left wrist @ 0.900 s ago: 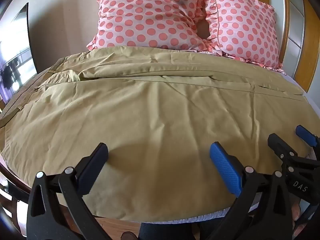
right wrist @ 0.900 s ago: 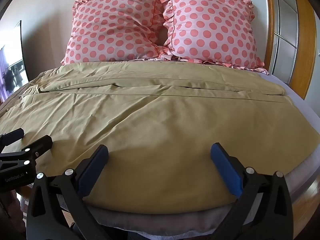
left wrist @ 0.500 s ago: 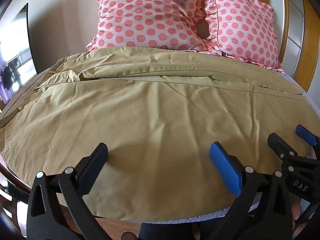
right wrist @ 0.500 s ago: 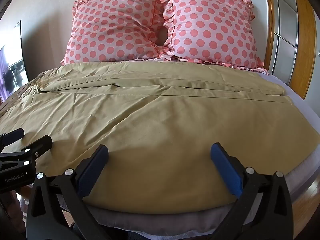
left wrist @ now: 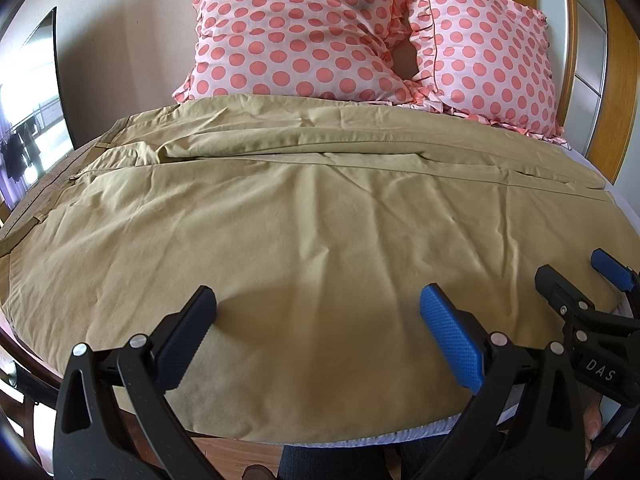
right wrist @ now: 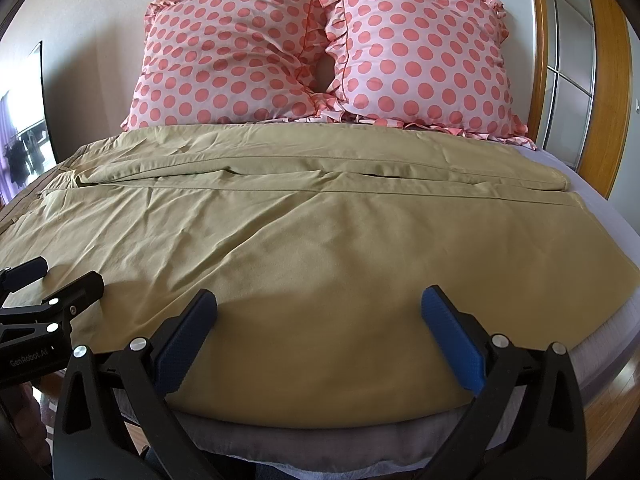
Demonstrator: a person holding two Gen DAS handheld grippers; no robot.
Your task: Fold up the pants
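Both claws hang over the near edge of the bed, each spread wide with nothing between its pads. Ahead of the left gripper and beneath its fingers lie the khaki pants, spread flat across the bed with the waistband off to its left and the leg ends to its right. Just to its right sits the right gripper, whose pads also hover above the cloth's near hem. Beyond both claws, past the far leg of the pants, two pink polka-dot pillows lean against the wall. Grey bedsheet shows to the right gripper's right.
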